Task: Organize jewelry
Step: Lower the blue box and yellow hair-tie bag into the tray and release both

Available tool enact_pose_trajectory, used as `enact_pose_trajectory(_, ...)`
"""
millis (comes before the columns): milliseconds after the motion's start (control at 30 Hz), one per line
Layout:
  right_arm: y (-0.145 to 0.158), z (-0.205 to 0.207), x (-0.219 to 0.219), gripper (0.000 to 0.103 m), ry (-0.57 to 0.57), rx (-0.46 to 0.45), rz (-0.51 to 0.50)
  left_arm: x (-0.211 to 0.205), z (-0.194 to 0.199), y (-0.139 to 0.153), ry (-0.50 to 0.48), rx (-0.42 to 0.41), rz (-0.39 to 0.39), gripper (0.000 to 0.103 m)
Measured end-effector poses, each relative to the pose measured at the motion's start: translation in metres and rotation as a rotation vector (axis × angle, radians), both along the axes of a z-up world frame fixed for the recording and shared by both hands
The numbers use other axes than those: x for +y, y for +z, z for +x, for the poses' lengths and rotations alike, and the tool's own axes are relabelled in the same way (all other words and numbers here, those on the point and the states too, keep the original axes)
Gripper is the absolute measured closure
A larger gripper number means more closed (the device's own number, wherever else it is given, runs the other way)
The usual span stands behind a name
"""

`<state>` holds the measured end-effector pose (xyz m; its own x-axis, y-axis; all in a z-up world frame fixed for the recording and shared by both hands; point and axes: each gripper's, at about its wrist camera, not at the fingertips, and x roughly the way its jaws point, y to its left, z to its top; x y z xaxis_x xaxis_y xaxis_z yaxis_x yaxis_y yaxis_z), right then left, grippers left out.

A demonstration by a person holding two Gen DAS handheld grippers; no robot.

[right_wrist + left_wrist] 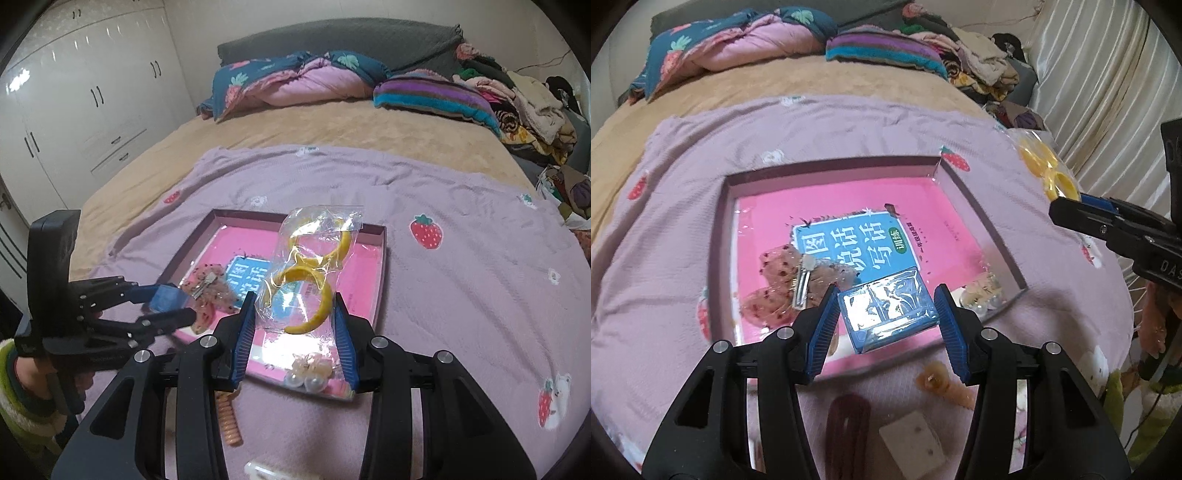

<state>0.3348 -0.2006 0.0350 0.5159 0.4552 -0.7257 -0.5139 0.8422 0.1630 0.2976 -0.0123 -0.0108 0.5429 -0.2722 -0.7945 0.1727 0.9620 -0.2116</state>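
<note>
A shallow box tray point(975, 206) with a pink book inside lies on the lilac blanket; it also shows in the right wrist view point(382, 280). My left gripper point(886, 314) is shut on a small blue box point(888, 308) and holds it over the tray's near side. A pink bow hair clip point(786, 284) lies in the tray's left part and pearl pieces point(982, 299) in its near right corner. My right gripper point(295, 328) is shut on a clear bag with yellow hairbands point(314, 273), held above the tray.
A peach scrunchie point(942, 382), a dark red hair tie point(846, 428) and a white card point(912, 441) lie on the blanket in front of the tray. An orange coil tie point(229, 421) lies near the right gripper. Bedding and clothes are piled at the bed's head.
</note>
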Motion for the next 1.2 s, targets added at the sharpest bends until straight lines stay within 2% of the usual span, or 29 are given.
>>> enact_pose_trajectory(200, -0.027, 0.028, 0.011, 0.064, -0.001, 0.05, -0.045, -0.005, 0.018, -0.027, 0.001, 0.052, -0.003, 0.059)
enact_pose_trajectory(433, -0.056, 0.047, 0.012, 0.064, -0.009, 0.108, -0.063, -0.01, 0.021, -0.046, -0.007, 0.086, 0.018, 0.059)
enact_pose_trajectory(500, -0.063, 0.048, 0.012, 0.064, -0.009, 0.119, -0.065, -0.01, 0.019, -0.048, -0.009, 0.09, 0.017, 0.057)
enact_pose_trajectory(567, -0.071, 0.05, 0.011, 0.064, -0.014, 0.137, -0.065, -0.011, 0.018, -0.05, -0.013, 0.089, 0.012, 0.048)
enact_pose_trajectory(733, -0.084, 0.052, 0.009, 0.064, -0.023, 0.168, -0.058, -0.01, 0.011, -0.048, -0.008, 0.085, 0.024, 0.046)
enact_pose_trajectory(833, -0.09, 0.053, 0.01, 0.063, -0.024, 0.182, -0.062, -0.007, 0.004, -0.043, 0.004, 0.072, 0.026, 0.041)
enact_pose_trajectory(1033, -0.096, 0.05, 0.013, 0.053, -0.032, 0.203, -0.065, 0.002, -0.012, -0.029, 0.037, 0.051, 0.035, 0.035)
enact_pose_trajectory(1200, -0.086, 0.04, 0.012, 0.046, -0.038, 0.186, -0.049, 0.008, -0.021, -0.018, 0.058, 0.036, 0.037, 0.033)
